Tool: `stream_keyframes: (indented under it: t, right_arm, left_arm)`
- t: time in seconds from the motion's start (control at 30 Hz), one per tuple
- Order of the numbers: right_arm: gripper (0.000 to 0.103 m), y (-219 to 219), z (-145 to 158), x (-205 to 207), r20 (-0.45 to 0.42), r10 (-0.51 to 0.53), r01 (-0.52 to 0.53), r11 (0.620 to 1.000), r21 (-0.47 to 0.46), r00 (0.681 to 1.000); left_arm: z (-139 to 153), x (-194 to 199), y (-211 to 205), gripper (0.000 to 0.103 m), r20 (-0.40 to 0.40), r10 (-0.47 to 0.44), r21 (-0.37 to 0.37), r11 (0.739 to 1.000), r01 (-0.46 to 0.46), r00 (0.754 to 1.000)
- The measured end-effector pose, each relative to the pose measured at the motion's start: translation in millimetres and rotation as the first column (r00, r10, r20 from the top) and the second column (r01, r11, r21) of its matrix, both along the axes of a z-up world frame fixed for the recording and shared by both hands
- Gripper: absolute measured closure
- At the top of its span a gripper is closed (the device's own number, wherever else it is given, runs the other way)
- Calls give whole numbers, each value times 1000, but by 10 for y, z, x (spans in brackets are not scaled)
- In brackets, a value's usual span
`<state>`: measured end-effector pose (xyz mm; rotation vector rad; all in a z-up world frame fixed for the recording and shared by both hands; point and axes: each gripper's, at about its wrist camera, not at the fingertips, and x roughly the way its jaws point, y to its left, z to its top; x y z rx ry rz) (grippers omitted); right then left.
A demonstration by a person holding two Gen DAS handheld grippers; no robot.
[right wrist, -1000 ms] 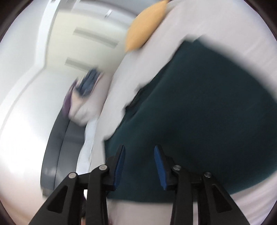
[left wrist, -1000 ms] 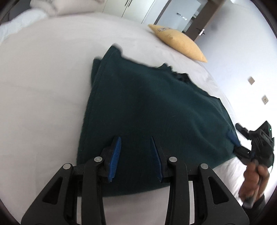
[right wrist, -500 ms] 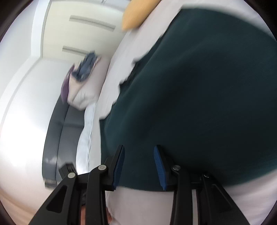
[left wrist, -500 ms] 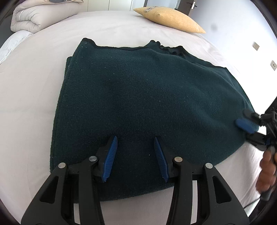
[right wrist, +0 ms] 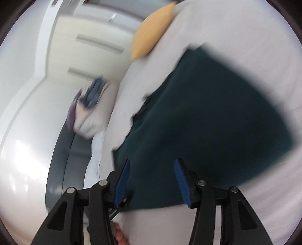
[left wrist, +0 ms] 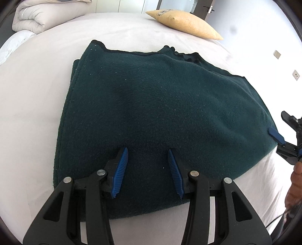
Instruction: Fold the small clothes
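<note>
- Dark green garment (left wrist: 160, 116) lies folded flat on the white bed (left wrist: 34, 113), doubled layers showing along its left edge; neckline at the far edge, toward the yellow pillow (left wrist: 185, 24).
- Our left gripper (left wrist: 147, 169) hangs over the garment's near edge, blue pads spread apart, nothing between them: released.
- Our right gripper (right wrist: 152, 181) also released, jaws wide, poised over the garment's near-left corner in its own view; that view is motion-blurred, so we can't tell if a pad touches the cloth.
- In the left wrist view the right gripper (left wrist: 283, 139) sits at the garment's right edge, one blue pad just at the hem; contact unclear.
- Step in hand, as we judge it: between folds, both tools lining up on the near hem for the next fold.
- Next move probably calls for each gripper to drop to the near edge, clench on all layers, then lift and carry the hem toward the far edge. Risk: pinching only the top layer.
- Versus half a second ago: left view pulled slightly back, garment sits a bit farther, more bed visible near us; jaws same spread.
- Right view swung: garment filled most of it, now bed shows on the right and the folded duvet (left wrist: 37, 15) side is more central.
- A second ago the left view was tilted; now level.
</note>
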<state>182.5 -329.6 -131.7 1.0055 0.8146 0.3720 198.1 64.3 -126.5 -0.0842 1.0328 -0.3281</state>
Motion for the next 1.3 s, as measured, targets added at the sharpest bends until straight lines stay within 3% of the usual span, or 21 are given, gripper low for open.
stream_keyframes:
  t: [0.1,0.2,0.3,0.37,0.53,0.6,0.67,0.73,0.87,0.93,1.1,1.17,1.2,1.27,1.3]
  right_arm:
    - [49,318,-78,160,-22,75,-76,997,-14,997]
    - [49,433,-147,276,-74,79,-82,996,-35,994]
    - [49,457,-20,336,-23,101,-102,994,-44,995]
    - [49,478,43,448,-3,109,-109,993,-38,994]
    - [49,667,15,932,-7,139,-139,990,15,990]
    - [49,751,-102,1145,-37,168,-165,985,57,985]
    - [51,790,-197,1316,-75,171,-169,985,35,982]
    - [58,704,-231,1407,-66,165,-162,986,49,984]
    - [63,227,-268,1495,-49,64,-59,993,106,997]
    - [76,-57,-324,1521,-78,2,8,992,129,997]
    - [76,-452,-194,1523,-78,-97,100,995,27,992]
    - [74,-599,-141,1494,-87,-156,152,987,-49,984]
    - [63,-699,-112,1435,-90,-201,194,978,-79,975]
    - [57,-830,-65,1261,-87,-255,252,967,-50,963]
    - [49,-819,-12,1160,-66,-245,244,970,-23,967]
  left_arm:
    - [6,-9,49,60,-5,-4,-16,1000,4,1000]
    - [57,-49,139,60,-16,4,-50,999,-5,1000]
    - [246,-71,295,60,-11,40,-108,993,-41,999]
    - [444,-10,370,60,38,52,-149,988,-46,998]
    - [644,573,59,60,84,-34,-124,991,45,996]
    - [543,909,-68,60,45,-33,-107,994,38,998]
    - [409,1162,-124,60,15,-30,-90,995,31,999]
    - [226,1318,-49,60,-11,4,-88,996,-5,1000]
    - [82,1296,235,60,1,34,-198,980,-33,999]
    - [68,1256,278,62,11,35,-205,978,-32,999]
    - [48,1214,386,66,10,54,-248,967,-50,998]
    - [24,1224,406,66,5,58,-264,963,-55,998]
    - [23,1227,414,66,3,59,-268,962,-56,998]
    - [27,1228,396,66,4,59,-266,962,-55,998]
    - [26,1228,382,66,5,59,-262,963,-55,998]
